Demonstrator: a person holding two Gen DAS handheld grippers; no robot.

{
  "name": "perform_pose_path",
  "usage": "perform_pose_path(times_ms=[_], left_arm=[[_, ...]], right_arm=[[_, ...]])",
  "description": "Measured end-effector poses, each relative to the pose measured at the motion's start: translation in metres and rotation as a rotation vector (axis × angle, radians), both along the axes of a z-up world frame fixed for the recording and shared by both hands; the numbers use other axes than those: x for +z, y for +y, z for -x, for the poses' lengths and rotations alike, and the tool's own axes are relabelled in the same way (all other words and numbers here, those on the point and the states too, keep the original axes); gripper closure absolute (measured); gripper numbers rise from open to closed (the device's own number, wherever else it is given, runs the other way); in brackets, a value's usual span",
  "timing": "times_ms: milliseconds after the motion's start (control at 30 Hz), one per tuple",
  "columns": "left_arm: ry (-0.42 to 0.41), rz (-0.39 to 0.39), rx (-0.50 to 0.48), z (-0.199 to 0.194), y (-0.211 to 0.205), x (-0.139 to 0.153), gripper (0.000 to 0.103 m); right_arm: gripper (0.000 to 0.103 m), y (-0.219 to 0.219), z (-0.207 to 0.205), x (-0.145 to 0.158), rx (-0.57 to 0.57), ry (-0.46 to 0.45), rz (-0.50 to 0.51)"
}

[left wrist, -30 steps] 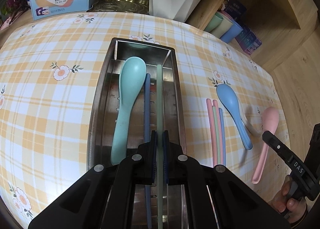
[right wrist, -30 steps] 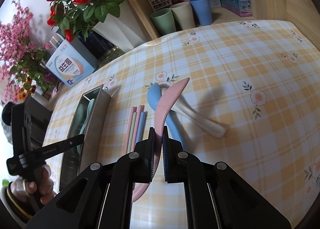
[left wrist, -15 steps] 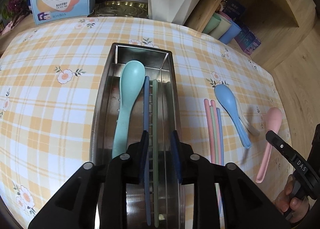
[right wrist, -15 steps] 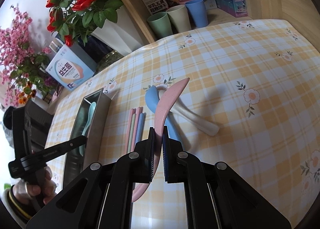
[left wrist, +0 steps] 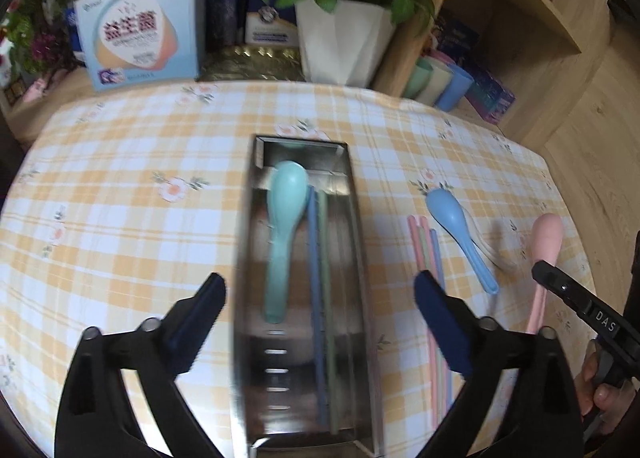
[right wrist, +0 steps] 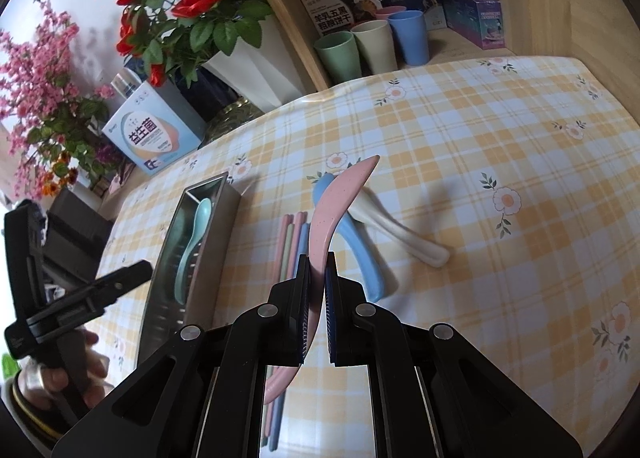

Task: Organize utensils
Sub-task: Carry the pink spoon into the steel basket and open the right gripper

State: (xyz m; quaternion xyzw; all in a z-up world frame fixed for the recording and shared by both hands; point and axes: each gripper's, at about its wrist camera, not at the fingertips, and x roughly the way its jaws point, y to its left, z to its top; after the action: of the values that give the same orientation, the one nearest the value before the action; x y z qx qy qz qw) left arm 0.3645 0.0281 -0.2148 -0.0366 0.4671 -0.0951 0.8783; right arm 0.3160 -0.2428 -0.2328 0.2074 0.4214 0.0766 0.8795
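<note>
Left wrist view: the left gripper point(left wrist: 320, 294) has its fingers spread wide over the steel tray point(left wrist: 362, 258) on the bench point(left wrist: 120, 198), and inside the tray lie a teal spoon point(left wrist: 282, 230) and two chopsticks point(left wrist: 320, 278). Right wrist view: the right gripper point(right wrist: 317, 272) has its fingers pinched on the pink spoon point(right wrist: 334, 210), held up just right of the tray point(right wrist: 218, 226), above the blue spoon point(right wrist: 362, 254) and loose chopsticks point(right wrist: 290, 242).

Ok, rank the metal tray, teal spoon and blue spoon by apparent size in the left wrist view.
1. Metal tray, clearly the largest.
2. Teal spoon, lying inside the tray.
3. Blue spoon, on the tablecloth.
The spoons look close; fisheye distortion makes their order unsure.
</note>
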Motion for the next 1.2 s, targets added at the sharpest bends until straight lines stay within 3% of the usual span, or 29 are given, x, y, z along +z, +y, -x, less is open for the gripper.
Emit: perform_pose_path(times_ms=[233,733,1000,1200], left_arm=[[-0.050,-0.071,0.013,0.016,0.028,0.012,0.006],[-0.089,-0.038,0.110,0.056,0.109,0.024,0.006],[-0.096,-0.005,0.134,0.064,0.123,0.026,0.006],[-0.098,-0.001,0.164,0.068,0.132,0.026,0.006]], right_arm=[[0.096,0.032,0.000,0.010,0.064,0.000,0.032],[0.096,0.155,-0.018,0.017,0.323,0.034,0.137],[0.096,0.200,-0.034,-0.008,0.400,0.144,0.227],[0.096,0.207,-0.038,-0.023,0.391,0.203,0.273]])
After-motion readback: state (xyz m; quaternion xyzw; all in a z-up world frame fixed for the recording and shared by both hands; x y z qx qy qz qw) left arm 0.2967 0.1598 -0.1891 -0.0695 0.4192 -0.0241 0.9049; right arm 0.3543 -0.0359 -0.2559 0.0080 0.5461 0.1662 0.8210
